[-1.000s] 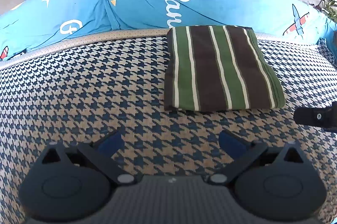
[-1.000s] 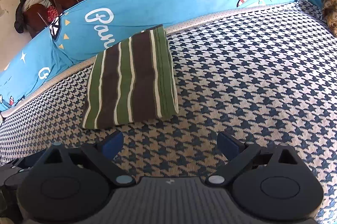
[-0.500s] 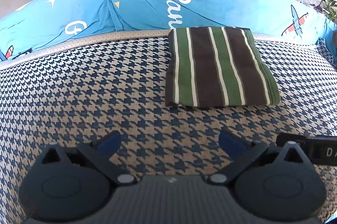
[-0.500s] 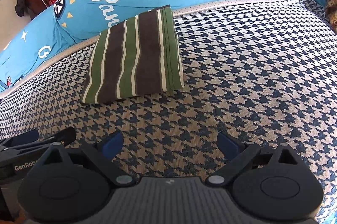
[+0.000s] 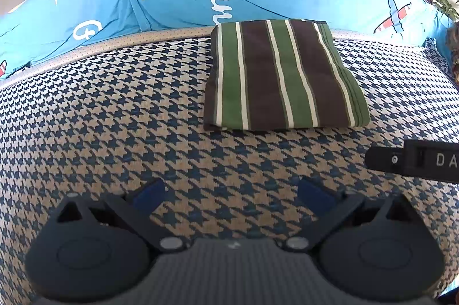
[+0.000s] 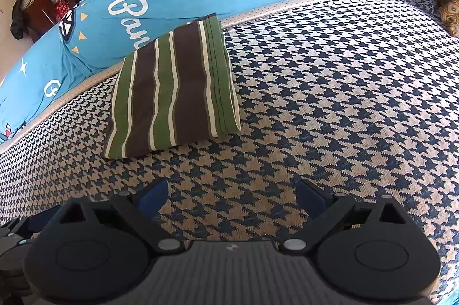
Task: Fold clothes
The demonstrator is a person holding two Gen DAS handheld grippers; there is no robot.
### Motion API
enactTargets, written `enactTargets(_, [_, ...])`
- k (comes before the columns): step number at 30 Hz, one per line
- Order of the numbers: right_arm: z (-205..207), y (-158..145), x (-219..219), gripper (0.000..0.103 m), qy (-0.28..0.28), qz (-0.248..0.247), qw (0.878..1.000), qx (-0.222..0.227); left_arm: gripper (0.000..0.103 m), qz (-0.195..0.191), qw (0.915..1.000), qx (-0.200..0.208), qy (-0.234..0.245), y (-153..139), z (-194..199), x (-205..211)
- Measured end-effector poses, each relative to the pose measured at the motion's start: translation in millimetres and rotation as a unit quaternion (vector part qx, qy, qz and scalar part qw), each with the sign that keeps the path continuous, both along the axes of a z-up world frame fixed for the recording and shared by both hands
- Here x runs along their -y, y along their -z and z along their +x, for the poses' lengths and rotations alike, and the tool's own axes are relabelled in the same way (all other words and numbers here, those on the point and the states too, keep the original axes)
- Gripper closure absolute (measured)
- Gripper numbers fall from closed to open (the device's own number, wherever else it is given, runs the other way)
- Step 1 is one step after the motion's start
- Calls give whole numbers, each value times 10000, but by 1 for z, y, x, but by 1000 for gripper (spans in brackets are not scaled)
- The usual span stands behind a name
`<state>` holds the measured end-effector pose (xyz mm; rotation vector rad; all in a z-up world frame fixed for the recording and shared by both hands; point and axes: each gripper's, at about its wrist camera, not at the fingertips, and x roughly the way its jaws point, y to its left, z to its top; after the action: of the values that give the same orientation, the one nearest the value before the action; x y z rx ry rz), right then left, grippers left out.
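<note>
Folded striped garment [image 5: 284, 75] ahead, apart from both gaping claws.

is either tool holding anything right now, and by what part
Nothing is held. The left tool and the right tool are both open and empty over the sofa seat; the folded striped cloth lies apart from both.

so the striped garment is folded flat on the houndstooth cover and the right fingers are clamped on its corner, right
Not quite. The striped garment is folded flat on the houndstooth cover, but the right gripper is open and well clear of it, holding nothing, as the right wrist view shows.
</note>
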<state>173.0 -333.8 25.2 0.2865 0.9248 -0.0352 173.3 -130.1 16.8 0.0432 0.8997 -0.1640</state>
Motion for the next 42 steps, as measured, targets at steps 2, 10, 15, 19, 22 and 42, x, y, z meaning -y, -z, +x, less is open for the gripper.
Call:
enactTargets(2, [0, 0, -1, 6, -41, -4, 10000, -4, 0, 22, 10000, -7, 5, 1, 0, 1])
enactTargets(10, [-1, 2, -4, 6, -110, -40, 9999, -31, 0, 69, 10000, -39, -2, 3, 0, 1])
enactTargets(15, [0, 3, -4, 6, -127, -41, 9999, -68, 0, 146, 9999, -38, 14, 4, -1, 3])
enactTargets(19, [0, 3, -6, 6, -170, -71, 9998, -73, 0, 224, 9997, -29, 30, 5, -1, 5])
enactTargets(22, [0, 3, -8, 6, -194, -81, 9998, -67, 0, 283, 9996, -22, 43, 5, -1, 6])
enactTargets(42, [0, 1, -9, 6, -220, -80, 9997, -74, 0, 452, 9990, 39, 32, 5, -3, 9])
